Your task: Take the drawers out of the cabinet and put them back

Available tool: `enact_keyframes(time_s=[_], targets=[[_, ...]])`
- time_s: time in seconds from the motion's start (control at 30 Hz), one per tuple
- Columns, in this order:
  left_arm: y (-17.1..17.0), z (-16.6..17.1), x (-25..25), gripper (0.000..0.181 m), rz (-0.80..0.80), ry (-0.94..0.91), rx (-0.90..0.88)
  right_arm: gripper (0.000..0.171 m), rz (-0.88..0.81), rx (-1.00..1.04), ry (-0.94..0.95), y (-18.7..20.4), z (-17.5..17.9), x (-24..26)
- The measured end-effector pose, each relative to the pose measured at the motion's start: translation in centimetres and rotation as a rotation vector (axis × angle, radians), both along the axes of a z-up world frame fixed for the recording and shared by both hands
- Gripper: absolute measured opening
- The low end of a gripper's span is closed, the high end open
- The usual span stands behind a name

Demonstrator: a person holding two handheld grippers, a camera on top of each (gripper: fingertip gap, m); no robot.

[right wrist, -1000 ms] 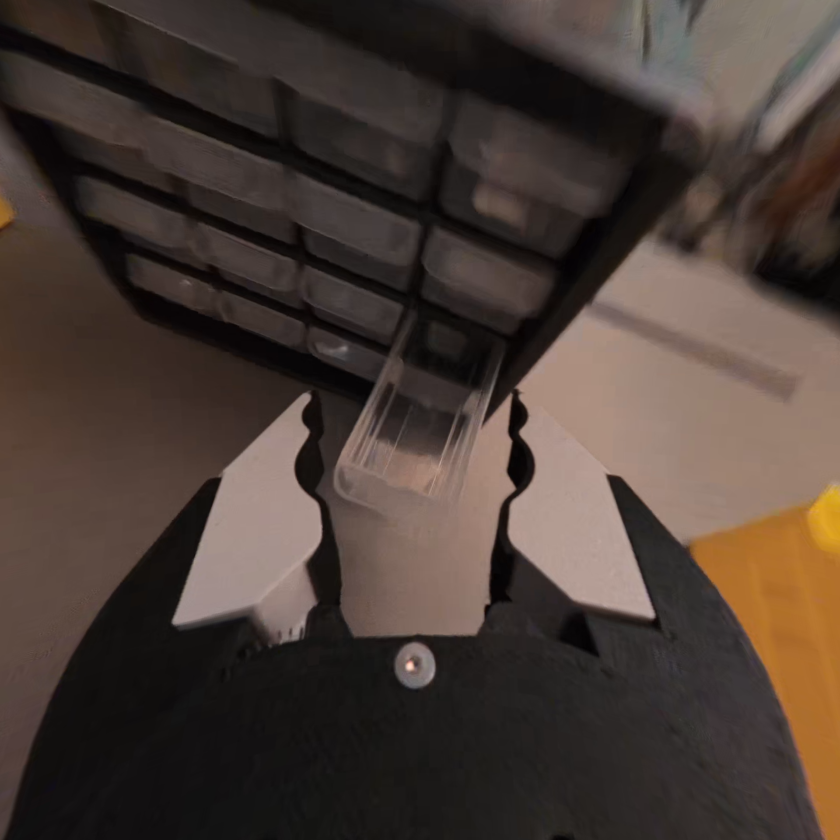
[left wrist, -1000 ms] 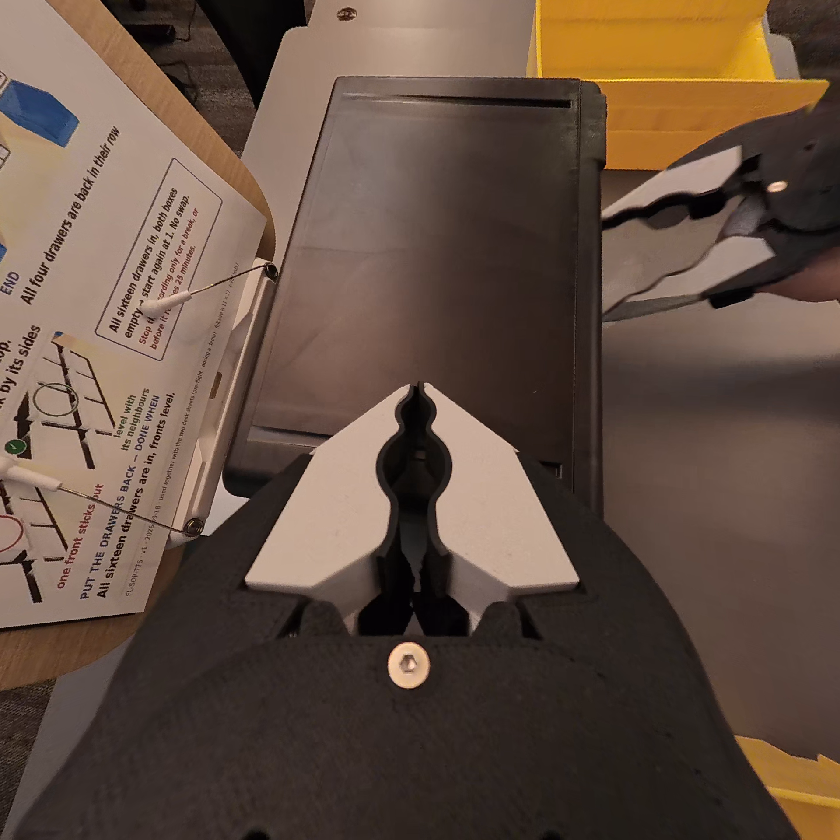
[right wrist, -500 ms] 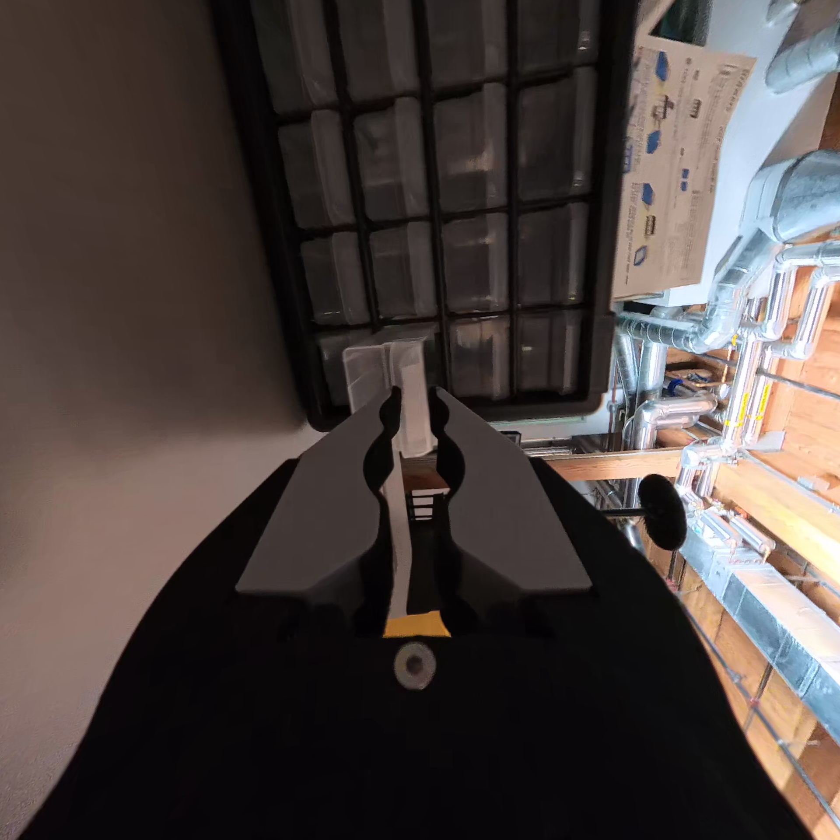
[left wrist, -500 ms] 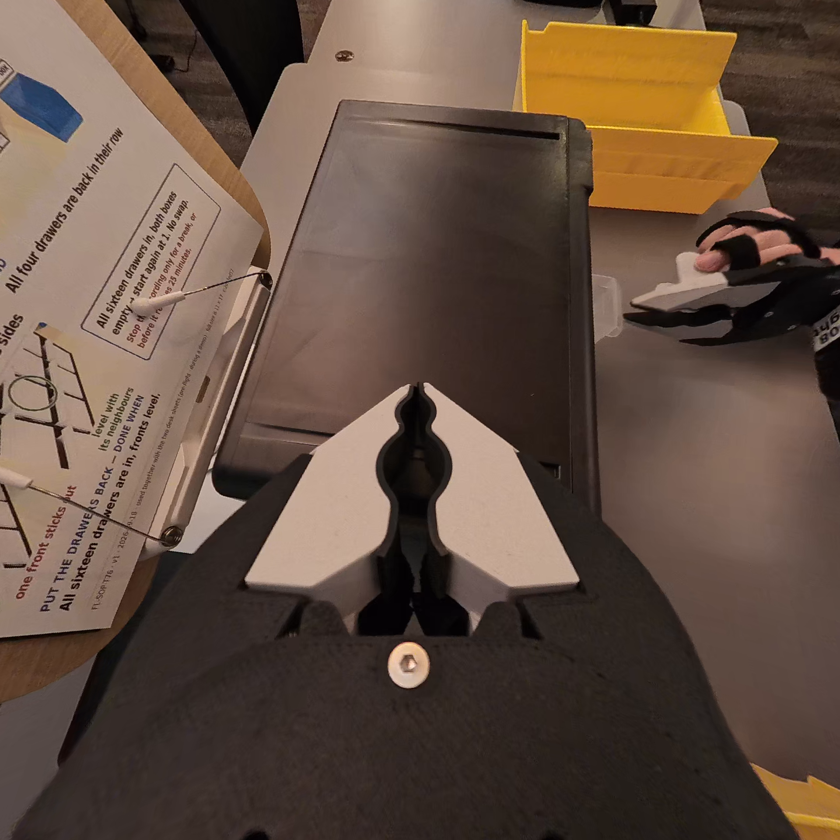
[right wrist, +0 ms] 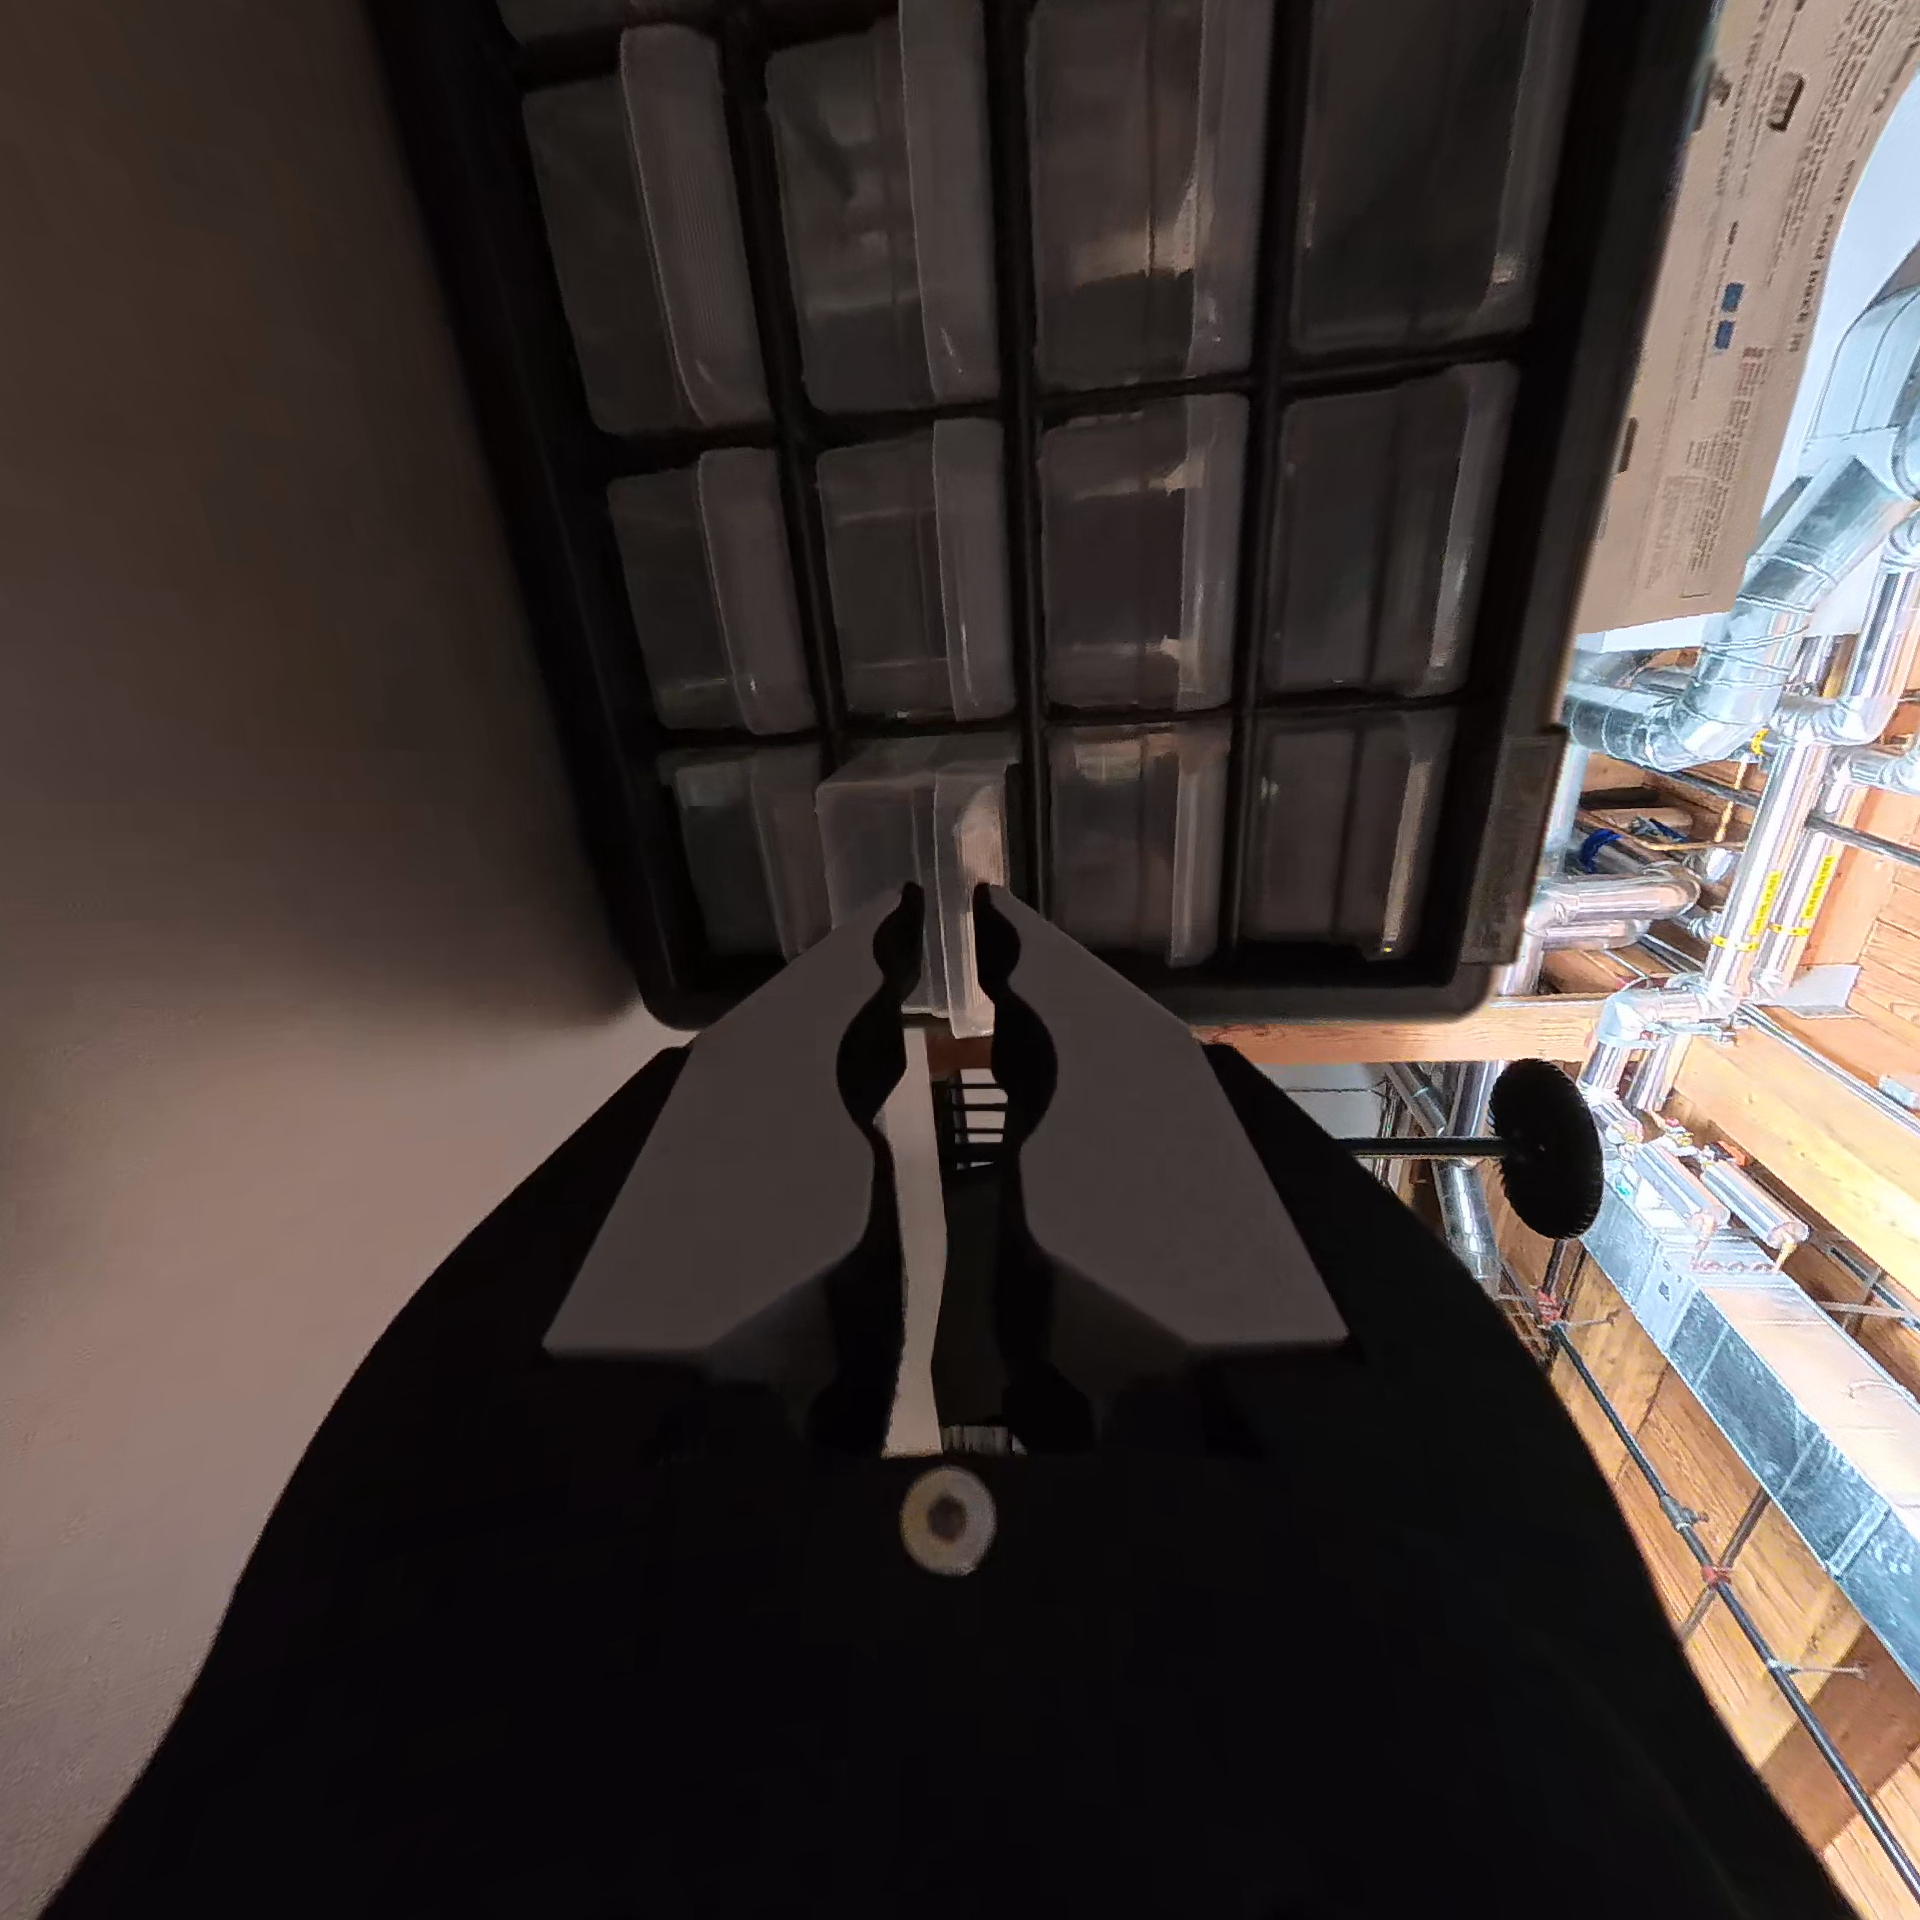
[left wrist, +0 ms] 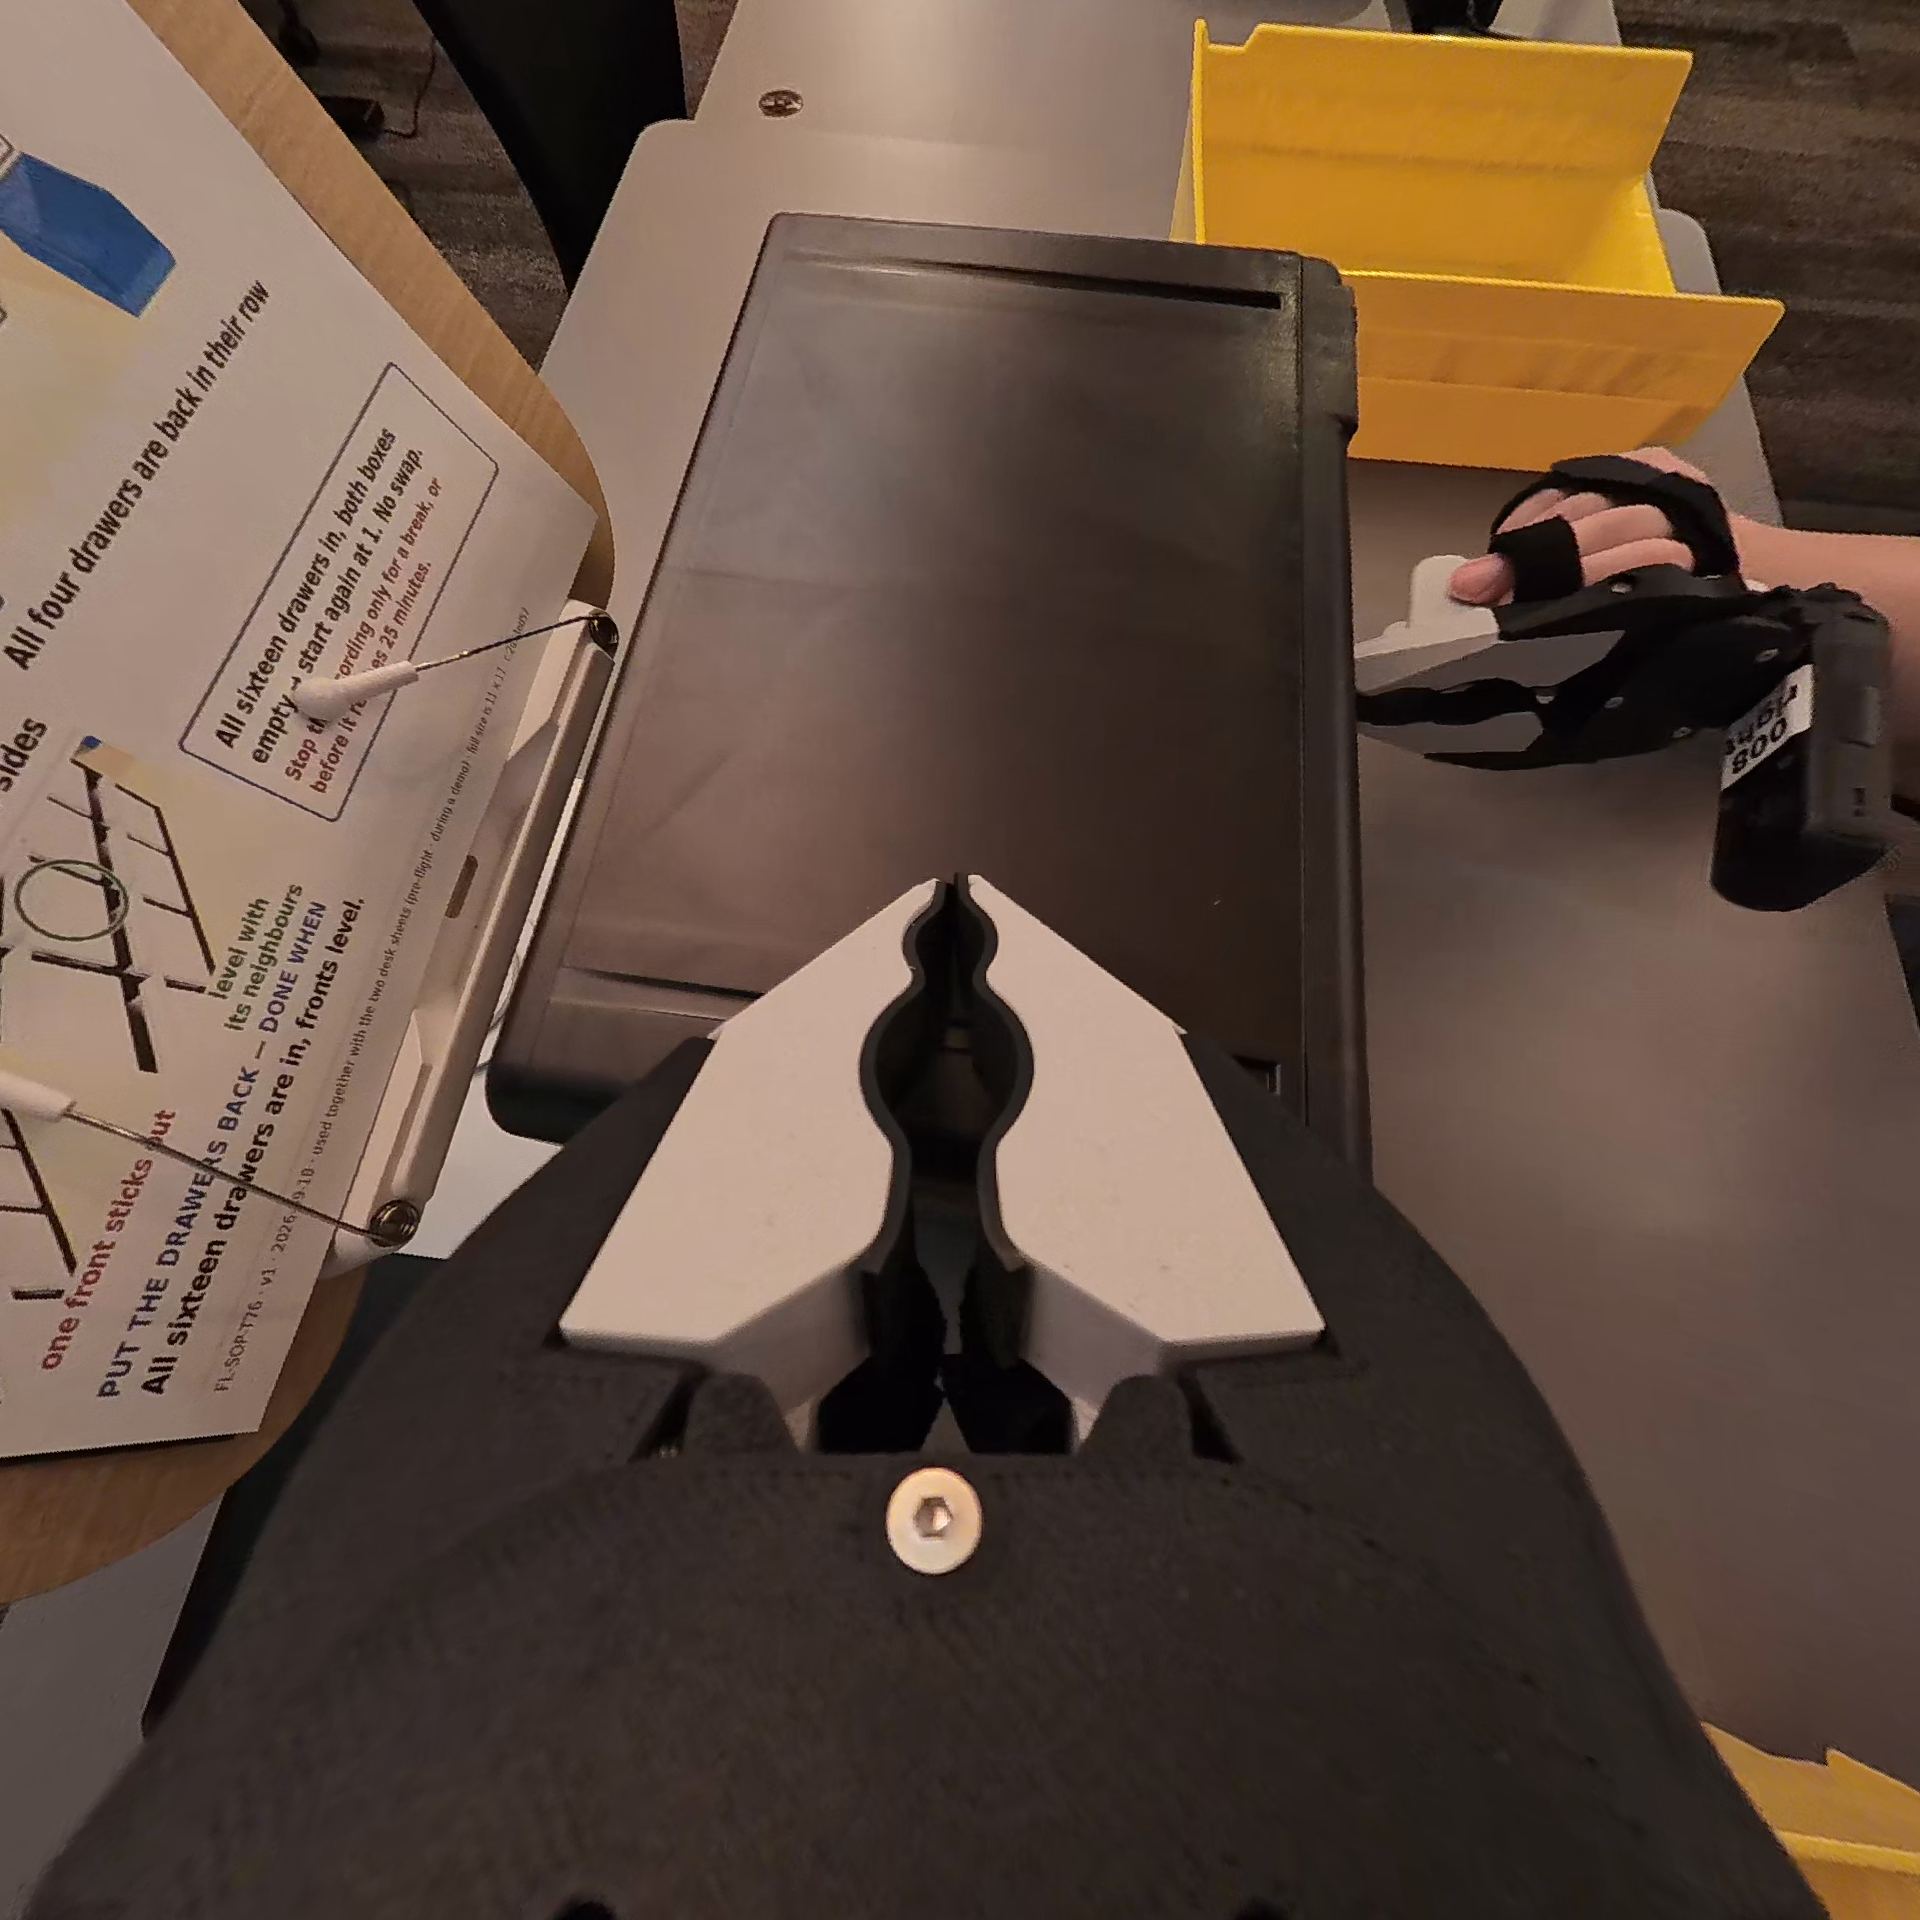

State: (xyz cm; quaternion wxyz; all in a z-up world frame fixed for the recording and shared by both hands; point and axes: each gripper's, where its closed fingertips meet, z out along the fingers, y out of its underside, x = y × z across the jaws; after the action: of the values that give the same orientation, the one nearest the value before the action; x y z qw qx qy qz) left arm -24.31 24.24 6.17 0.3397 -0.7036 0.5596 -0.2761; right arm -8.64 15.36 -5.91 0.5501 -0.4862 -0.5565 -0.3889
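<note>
A black drawer cabinet [left wrist: 987, 582] stands on the grey table, seen from above in the left wrist view. My left gripper [left wrist: 958, 883] is shut and empty, just over the cabinet's near top edge. In the right wrist view, rolled sideways, the cabinet front [right wrist: 1299, 987] shows rows of clear drawers. My right gripper [right wrist: 949, 899] is shut on the handle tab of one clear drawer [right wrist: 894, 831] in the end row, which sticks out slightly. The right gripper [left wrist: 1366, 691] also shows at the cabinet's front side in the left wrist view.
A yellow bin [left wrist: 1455, 312] stands behind the cabinet on the right, and a second yellow bin corner [left wrist: 1849, 1829] shows at the near right. A printed instruction sheet [left wrist: 208, 727] on a stand sits left of the cabinet. A gloved hand [left wrist: 1621, 520] holds the right gripper. The grippers' ends are close to 25 centimeters from one another.
The right gripper rolled sideways, closed from open onto the drawer's handle tab, and the drawer went from far out to nearly in. The left gripper stayed shut over the cabinet top.
</note>
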Motion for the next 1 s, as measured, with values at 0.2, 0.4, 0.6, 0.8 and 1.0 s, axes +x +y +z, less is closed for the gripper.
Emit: enact_keyframes(time_s=[0.2, 0.4, 0.6, 0.8, 1.0], targets=[[0.0, 0.0, 0.0, 0.0, 0.003, 0.0, -0.007, 0.007, -0.012, -0.014, 0.012, 2.1, 0.2, -0.6], [0.0, 0.1, 0.0, 0.0, 0.014, -0.008, -0.008, 0.008, -0.012, -0.019, 0.016, 3.3, 0.1, -0.5], [0.0, 0.4, -0.3, 0.0, 0.063, -0.044, -0.024, 0.015, 0.034, -0.018, 0.117, 2.2, 0.6, -0.7], [-1.9, 5.9, -1.6, 0.027, 0.266, -0.34, 0.112, 0.02, 0.23, 0.044, 0.527, -1.4, 9.0, -0.4], [-9.0, 8.4, -2.9, 0.065, 0.507, -0.532, 0.145, 0.05, 0.339, -0.05, 1.13, 0.2, 21.1, 5.2]])
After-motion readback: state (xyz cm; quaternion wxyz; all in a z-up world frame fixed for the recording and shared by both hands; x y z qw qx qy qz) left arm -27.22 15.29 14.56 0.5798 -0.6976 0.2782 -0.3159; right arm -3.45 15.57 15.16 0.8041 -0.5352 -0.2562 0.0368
